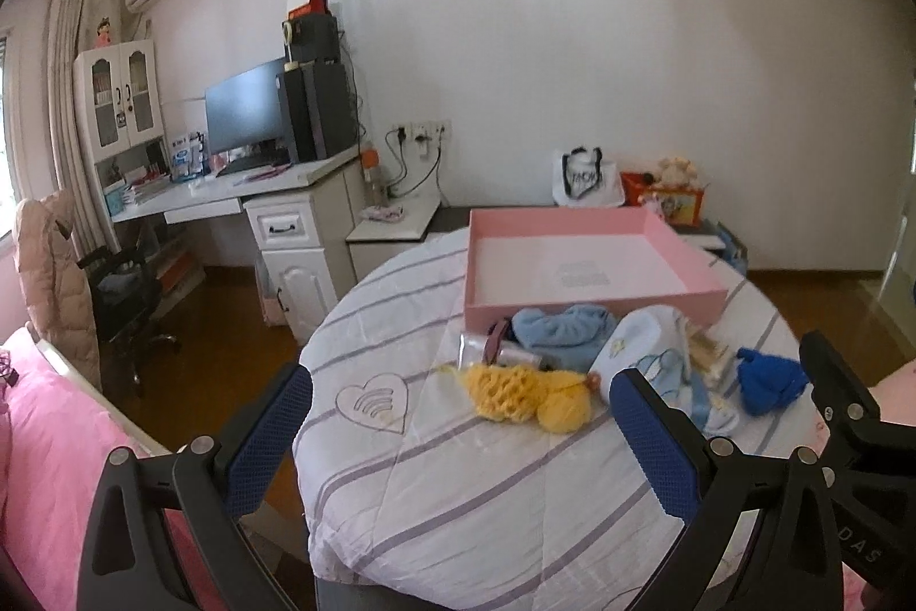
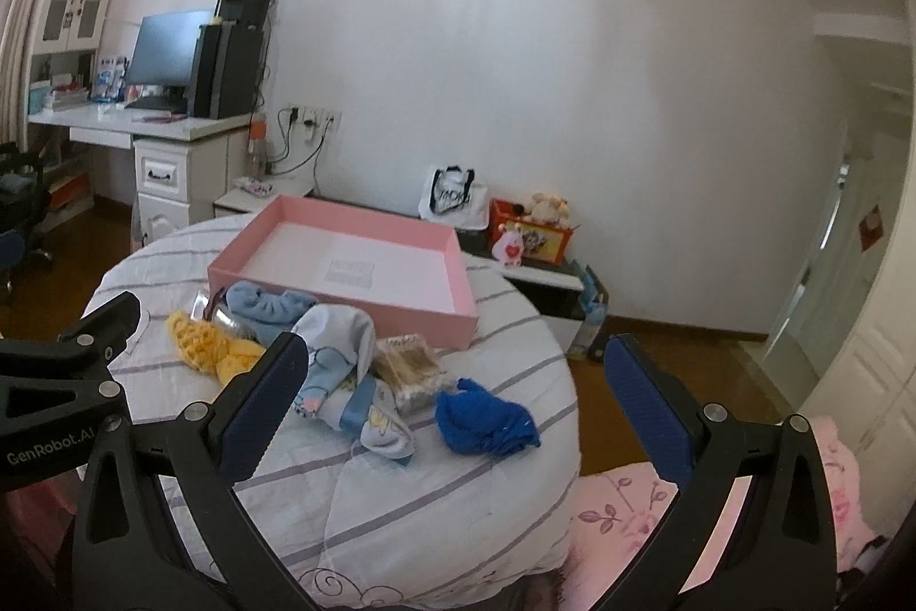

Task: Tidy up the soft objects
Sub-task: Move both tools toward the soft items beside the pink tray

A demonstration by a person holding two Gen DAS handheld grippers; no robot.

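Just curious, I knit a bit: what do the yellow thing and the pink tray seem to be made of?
The yellow thing looks like crocheted yarn, matte and soft, with an open holey mesh. The pink tray looks like stiff paperboard with a smooth matte finish, going by its thin flat walls and sharp corners; it could be thin plastic.

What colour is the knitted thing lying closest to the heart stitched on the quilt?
Yellow: the crocheted piece is bright yellow, clearest in the left wrist view.

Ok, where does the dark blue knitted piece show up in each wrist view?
Left wrist view: the dark blue knitted piece lies at right of centre, just right of the pale blue printed cloth.
Right wrist view: it lies near the middle, low on the striped quilt.
Shared landmark: the pink tray sits behind the pile in both.
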